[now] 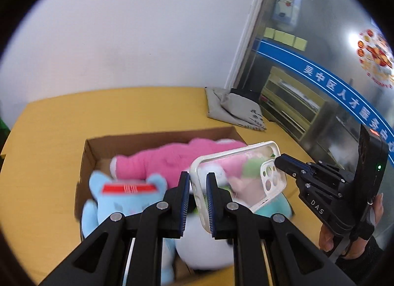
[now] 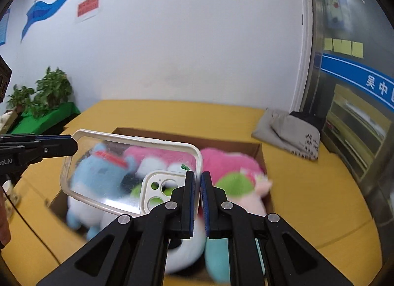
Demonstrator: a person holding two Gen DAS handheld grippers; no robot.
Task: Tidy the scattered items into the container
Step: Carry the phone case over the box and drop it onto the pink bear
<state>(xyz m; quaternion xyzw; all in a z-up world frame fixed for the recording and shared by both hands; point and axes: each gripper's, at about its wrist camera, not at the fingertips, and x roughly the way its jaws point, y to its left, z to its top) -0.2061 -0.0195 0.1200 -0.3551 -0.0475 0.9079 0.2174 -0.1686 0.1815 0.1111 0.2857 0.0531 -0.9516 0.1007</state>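
A clear phone case [image 1: 236, 175] with a white rim is held in the air over the open cardboard box [image 1: 157, 138]. My left gripper [image 1: 198, 202] is shut on its one end. My right gripper [image 2: 198, 202] is shut on the other end, by the camera cut-out; it also shows in the left wrist view [image 1: 283, 161]. The case [image 2: 128, 170] hangs above the box [image 2: 261, 155]. In the box lie a blue plush [image 1: 123, 199], a pink plush [image 1: 167, 160], a white plush [image 1: 202, 249] and a green and pink plush [image 2: 236, 185].
The box stands on a yellow table [image 1: 61, 138]. A folded grey cloth bag [image 1: 234, 108] lies at the table's far right corner. Potted plants [image 2: 46, 91] on a green stand are at the far left. A glass partition [image 1: 320, 76] runs along the right.
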